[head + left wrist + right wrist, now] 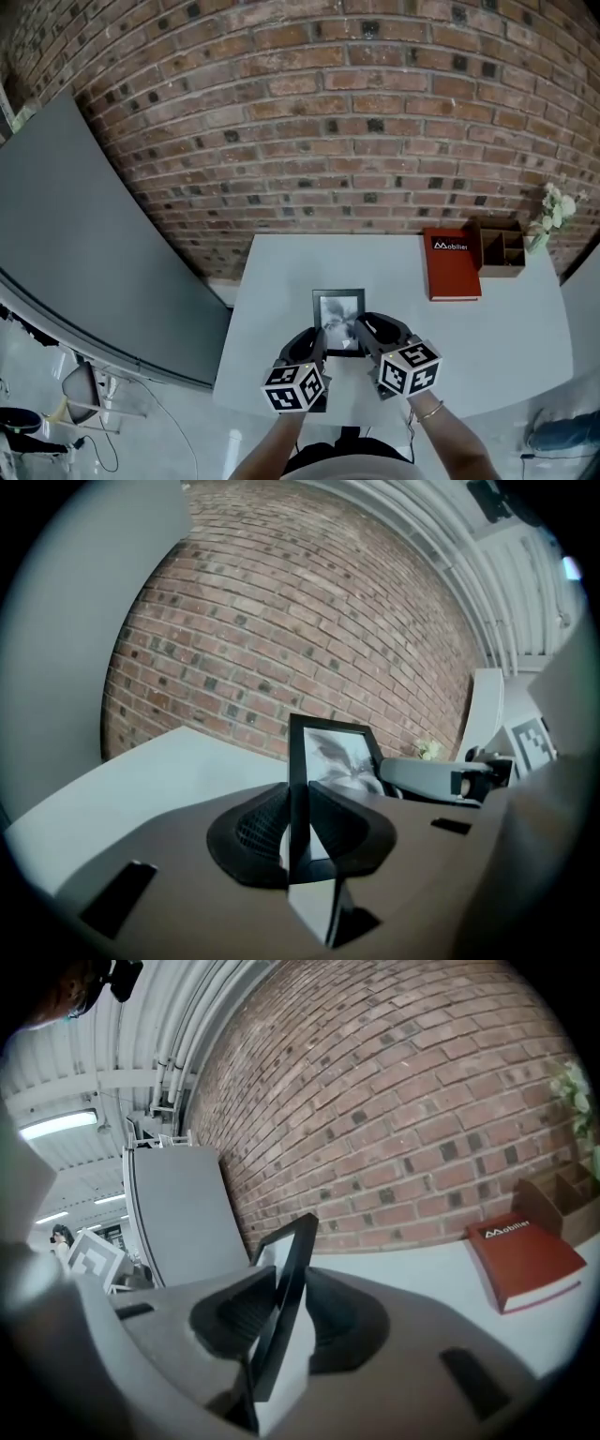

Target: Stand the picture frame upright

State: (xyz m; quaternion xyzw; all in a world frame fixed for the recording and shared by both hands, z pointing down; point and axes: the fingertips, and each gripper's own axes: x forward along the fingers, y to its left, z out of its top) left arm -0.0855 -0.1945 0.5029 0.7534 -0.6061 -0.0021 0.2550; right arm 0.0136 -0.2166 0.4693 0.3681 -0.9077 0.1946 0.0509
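The picture frame is held by both side edges. The left gripper has its fingers clamped on the left edge, and the right gripper grips the right one. The frame sits between them over the near part of the tabletop, partly tipped up (I cannot tell whether its bottom edge touches the surface). The step in hand looks like the tipping-up itself. Next, the lower edge needs to be planted squarely and the frame steadied before either grip loosens.

Soft, even light with faint shadows; both gripper views bulge, dark-cornered, the near jaws blurred.
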